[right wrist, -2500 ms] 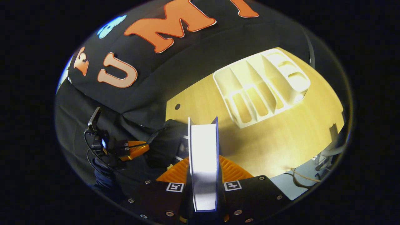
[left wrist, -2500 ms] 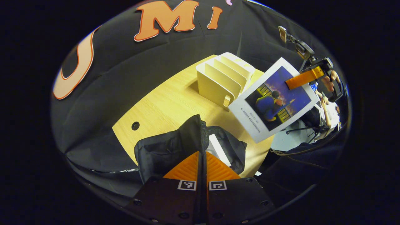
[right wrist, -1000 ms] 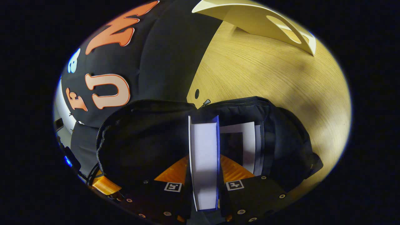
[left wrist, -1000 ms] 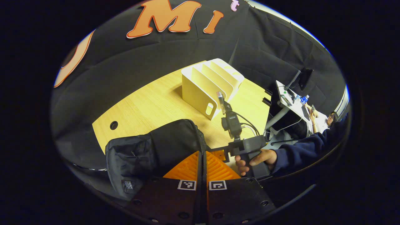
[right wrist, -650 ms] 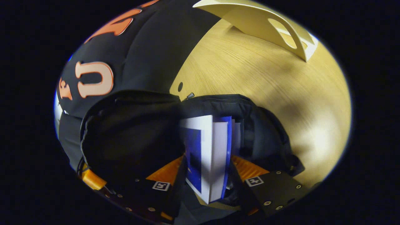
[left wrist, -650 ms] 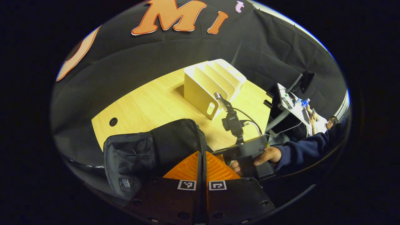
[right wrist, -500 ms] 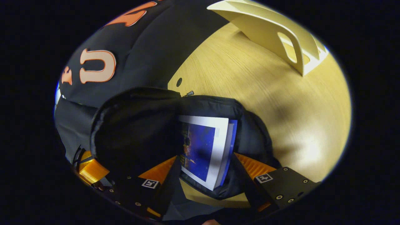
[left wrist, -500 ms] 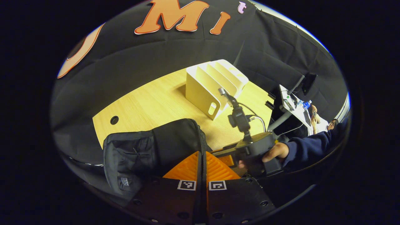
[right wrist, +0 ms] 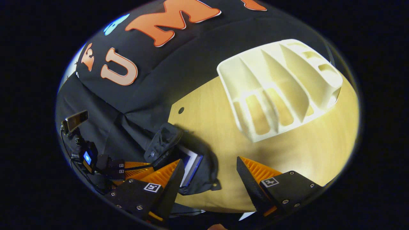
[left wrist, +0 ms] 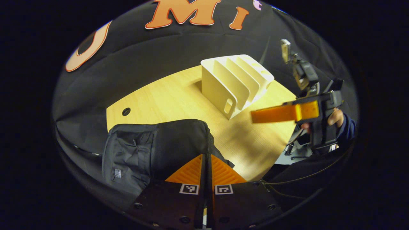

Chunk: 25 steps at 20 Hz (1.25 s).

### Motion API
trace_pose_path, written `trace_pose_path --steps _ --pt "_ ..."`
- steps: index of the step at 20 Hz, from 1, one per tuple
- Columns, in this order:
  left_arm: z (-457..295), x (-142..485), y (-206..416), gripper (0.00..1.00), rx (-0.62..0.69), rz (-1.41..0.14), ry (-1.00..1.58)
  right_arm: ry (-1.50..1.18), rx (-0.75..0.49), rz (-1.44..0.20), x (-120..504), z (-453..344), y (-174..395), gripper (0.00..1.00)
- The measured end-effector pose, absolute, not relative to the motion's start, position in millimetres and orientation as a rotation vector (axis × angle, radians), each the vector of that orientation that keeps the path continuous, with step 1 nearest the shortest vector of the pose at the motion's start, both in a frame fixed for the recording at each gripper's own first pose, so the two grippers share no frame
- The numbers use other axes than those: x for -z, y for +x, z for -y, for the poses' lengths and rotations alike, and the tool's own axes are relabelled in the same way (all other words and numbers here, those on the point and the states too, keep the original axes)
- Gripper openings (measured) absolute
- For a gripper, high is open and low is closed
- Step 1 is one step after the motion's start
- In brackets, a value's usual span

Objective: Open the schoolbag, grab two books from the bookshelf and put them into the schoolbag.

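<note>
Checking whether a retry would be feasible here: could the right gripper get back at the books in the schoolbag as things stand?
Probably yes. The right gripper is open and raised above the table, with the schoolbag mouth held open below it and a book edge exposed. Nothing lies between.

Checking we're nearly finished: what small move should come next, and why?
Probably open the left gripper and let go of the schoolbag edge: books sit inside it, the bookshelf slots look empty, and the right gripper is open, holding nothing.
</note>
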<state>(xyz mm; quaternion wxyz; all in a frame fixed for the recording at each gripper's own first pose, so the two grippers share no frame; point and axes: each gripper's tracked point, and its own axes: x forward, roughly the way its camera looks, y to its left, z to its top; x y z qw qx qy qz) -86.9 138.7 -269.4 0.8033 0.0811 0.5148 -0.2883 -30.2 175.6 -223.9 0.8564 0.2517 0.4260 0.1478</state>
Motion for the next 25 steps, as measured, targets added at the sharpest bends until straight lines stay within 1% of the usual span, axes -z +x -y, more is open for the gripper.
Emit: trace_pose_path --steps 1,2,3,4,5,6,10,11,12,13,15,18,22,23,25 --pt "-128.6 271.7 -92.0 0.08 0.602 -1.114 0.147 0.492 -0.309 -0.879 218.4 -156.4 -27.0 0.98" --pt "-118.2 272.0 -96.4 0.1 0.586 -1.127 0.125 0.463 -0.313 -0.861 209.1 -135.5 -29.3 0.98" --pt "-110.8 271.1 -100.7 0.14 0.565 -1.132 0.113 0.442 -0.309 -0.848 200.7 -117.3 -29.1 0.98" --pt "-102.2 270.8 -102.8 0.16 0.544 -1.133 0.105 0.44 -0.319 -0.833 193.1 -103.9 -26.5 0.97" --pt "-92.5 271.3 -104.7 0.19 0.52 -1.128 0.094 0.442 -0.328 -0.817 186.1 -91.0 -23.8 0.98" --pt "-81.1 267.5 -105.4 0.2 0.501 -1.117 0.079 0.439 -0.339 -0.797 178.7 -79.3 -21.1 0.98" --pt "-36.9 242.9 -96.8 0.3 0.415 -1.048 0.043 0.317 -0.359 -0.7 153.4 -31.7 -8.5 0.98" --pt "-27.7 236.4 -96.5 0.4 0.388 -1.032 0.044 0.283 -0.368 -0.676 147.1 -22.6 -7.5 0.98" --pt "-17.2 228.7 -93.0 0.45 0.368 -1.01 0.04 0.249 -0.376 -0.65 139.7 -14.5 -6.5 0.97" --pt "-3.2 220.4 -90.3 0.54 0.354 -0.987 0.027 0.215 -0.382 -0.623 133.0 -6.8 -4.9 0.98" --pt "23.1 201.8 -80.6 0.65 0.328 -0.925 -0.009 0.157 -0.38 -0.562 120.1 4.8 1.4 0.97" --pt "49.8 171.1 -57.2 0.96 0.272 -0.794 -0.021 0.082 -0.336 -0.45 96.1 22.5 10.5 0.97" --pt "76.0 128.2 -24.0 0.98 0.209 -0.572 -0.033 -0.01 -0.27 -0.317 72.8 33.6 11.7 0.97" --pt "78.0 115.7 -16.4 0.98 0.199 -0.504 -0.031 -0.013 -0.252 -0.294 70.0 34.7 11.7 0.97" --pt "80.5 95.0 -6.5 0.97 0.175 -0.419 -0.009 0.0 -0.22 -0.287 68.7 32.8 12.4 0.97"
